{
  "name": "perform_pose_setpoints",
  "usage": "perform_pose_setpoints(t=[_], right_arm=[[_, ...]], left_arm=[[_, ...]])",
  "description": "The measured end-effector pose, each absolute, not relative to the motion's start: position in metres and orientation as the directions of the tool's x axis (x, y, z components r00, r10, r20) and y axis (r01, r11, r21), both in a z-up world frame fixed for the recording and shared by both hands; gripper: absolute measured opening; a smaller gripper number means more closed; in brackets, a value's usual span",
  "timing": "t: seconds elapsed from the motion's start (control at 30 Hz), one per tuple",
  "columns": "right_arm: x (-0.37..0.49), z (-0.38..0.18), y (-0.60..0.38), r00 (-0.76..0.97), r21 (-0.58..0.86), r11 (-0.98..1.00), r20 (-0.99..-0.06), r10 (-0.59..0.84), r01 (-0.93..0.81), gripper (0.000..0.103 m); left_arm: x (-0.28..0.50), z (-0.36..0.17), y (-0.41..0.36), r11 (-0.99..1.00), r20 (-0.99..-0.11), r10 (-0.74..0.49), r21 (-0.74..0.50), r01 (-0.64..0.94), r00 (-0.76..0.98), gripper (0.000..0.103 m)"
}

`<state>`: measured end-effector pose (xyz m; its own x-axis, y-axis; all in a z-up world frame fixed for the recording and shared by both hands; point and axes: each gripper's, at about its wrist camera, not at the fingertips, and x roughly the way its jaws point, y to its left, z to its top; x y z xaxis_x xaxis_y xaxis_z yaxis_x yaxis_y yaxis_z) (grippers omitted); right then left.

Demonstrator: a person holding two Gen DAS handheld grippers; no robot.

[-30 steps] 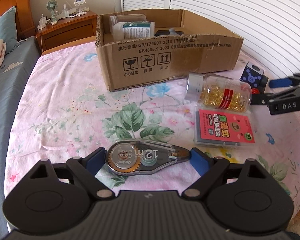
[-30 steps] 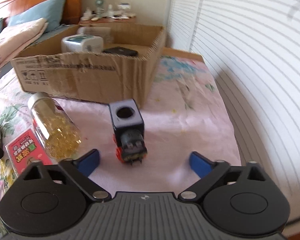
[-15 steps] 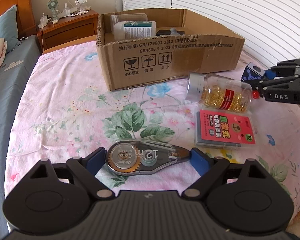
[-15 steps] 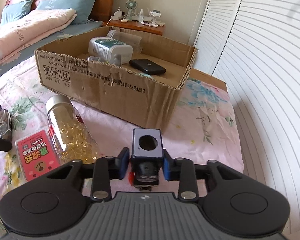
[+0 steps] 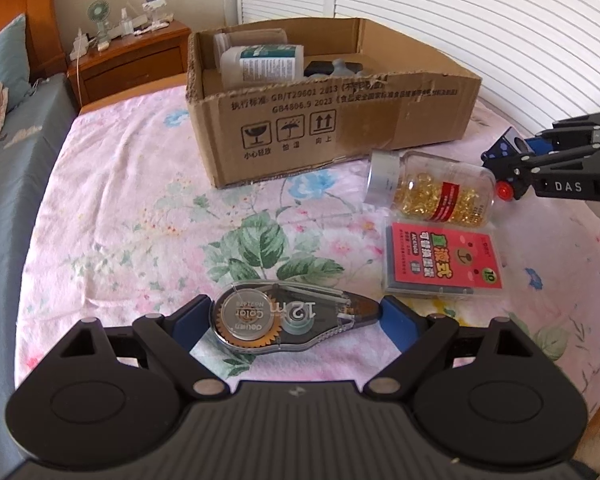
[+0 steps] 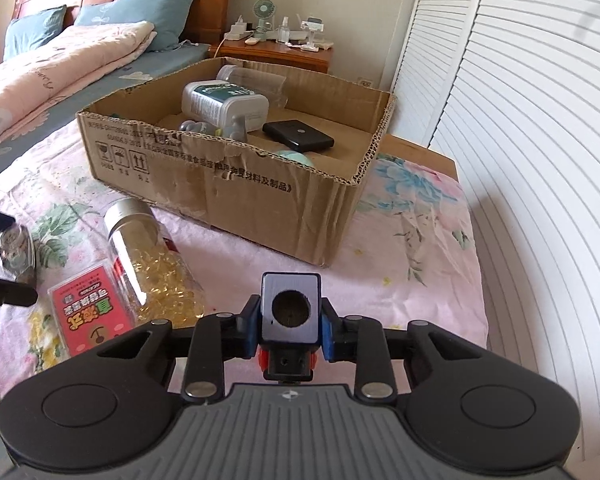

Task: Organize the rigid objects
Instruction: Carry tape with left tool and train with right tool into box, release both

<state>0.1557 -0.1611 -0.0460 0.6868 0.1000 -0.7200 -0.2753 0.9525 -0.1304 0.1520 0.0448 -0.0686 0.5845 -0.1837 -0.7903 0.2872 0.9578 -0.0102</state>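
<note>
My right gripper (image 6: 290, 330) is shut on a small black and grey block-shaped toy (image 6: 291, 312) with a round hole and red parts, held above the bed; it also shows at the far right of the left wrist view (image 5: 508, 156). My left gripper (image 5: 296, 318) is open around a clear correction tape dispenser (image 5: 288, 318) lying on the floral sheet. An open cardboard box (image 6: 260, 192) holds a white bottle (image 6: 224, 102), a black device (image 6: 298, 134) and other items. A capsule jar (image 5: 432, 188) and a red card pack (image 5: 444, 262) lie in front of the box.
The bed's right edge runs beside white louvred doors (image 6: 520, 120). A wooden nightstand (image 5: 128, 60) with a small fan stands behind the box. Pillows and a pink quilt (image 6: 60, 56) lie at the left.
My right gripper closed on the block toy and lifted it, rising and tilting toward the box. The left gripper stayed open around the tape dispenser.
</note>
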Motion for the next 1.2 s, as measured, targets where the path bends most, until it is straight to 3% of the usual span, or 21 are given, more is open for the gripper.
perform_pose_setpoints(t=[0.73,1.2], right_arm=[[0.141,0.011,-0.155,0.699,-0.151,0.918,-0.696,0.164,-0.366,0.032],[0.178,0.059,-0.149,0.744,-0.152,0.916,-0.639,0.196,-0.372,0.032]], left_arm=[[0.162,0.000,0.043,0.910,-0.731,-0.248,0.050,0.412,0.635,0.089],[0.241,0.036,0.023,0.889,-0.663,-0.265,0.113,0.443,0.700,0.089]])
